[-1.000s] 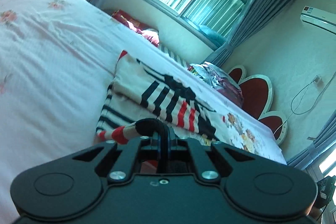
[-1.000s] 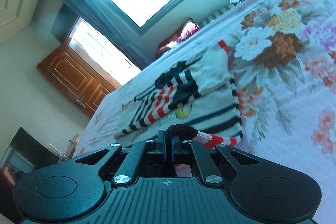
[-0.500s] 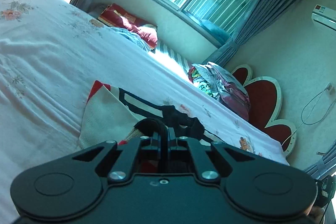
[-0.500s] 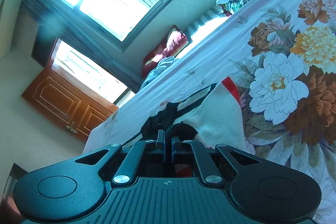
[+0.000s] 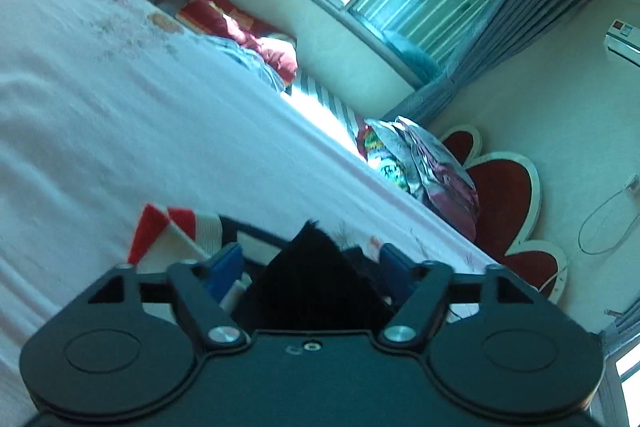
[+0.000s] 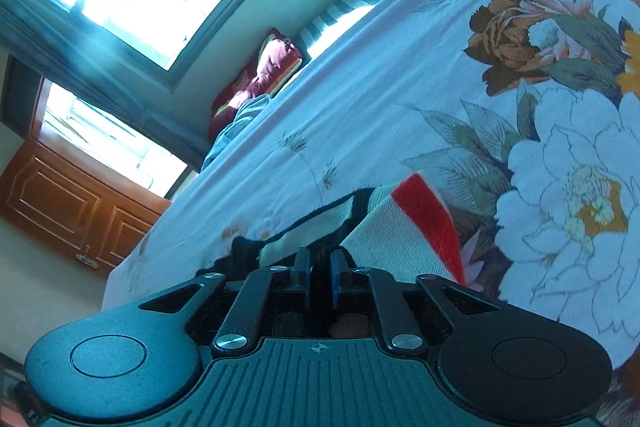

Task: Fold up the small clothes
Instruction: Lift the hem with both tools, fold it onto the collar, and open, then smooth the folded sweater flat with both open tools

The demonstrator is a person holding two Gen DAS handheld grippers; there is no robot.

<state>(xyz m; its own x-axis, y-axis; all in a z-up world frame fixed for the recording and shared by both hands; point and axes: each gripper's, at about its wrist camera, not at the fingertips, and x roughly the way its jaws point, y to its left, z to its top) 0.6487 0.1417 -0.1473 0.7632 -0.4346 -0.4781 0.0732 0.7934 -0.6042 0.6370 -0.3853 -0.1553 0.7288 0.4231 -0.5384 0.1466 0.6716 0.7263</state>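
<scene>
Knitwear, a small cream sweater (image 5: 192,231) with red and black stripes, lies on the pale bedsheet (image 5: 120,115) right in front of the left gripper (image 5: 310,259). In the left wrist view the jaws are opening and already stand wide; a dark flap of the garment rises between the blue pads (image 5: 228,263) without being pinched, so this side has let go. Judging by that, the step in hand is laying down a fold. To do it well, the gripper should back straight out along its fingers, keeping low, so the dark flap does not catch on a pad and drag the fold open.

From the right wrist view, the same sweater (image 6: 400,227) rests on the flowered part of the sheet (image 6: 560,155), its red-banded edge curling up just beyond the right gripper (image 6: 320,267). Here the jaws are also opening but show only a narrow gap. Dark knit seems to sit in that gap, though whether the pads (image 6: 303,267) press on it I cannot tell. This side should finish releasing before pulling away, or the layer will lift. A red pillow (image 6: 276,63) lies well apart by the window.
</scene>
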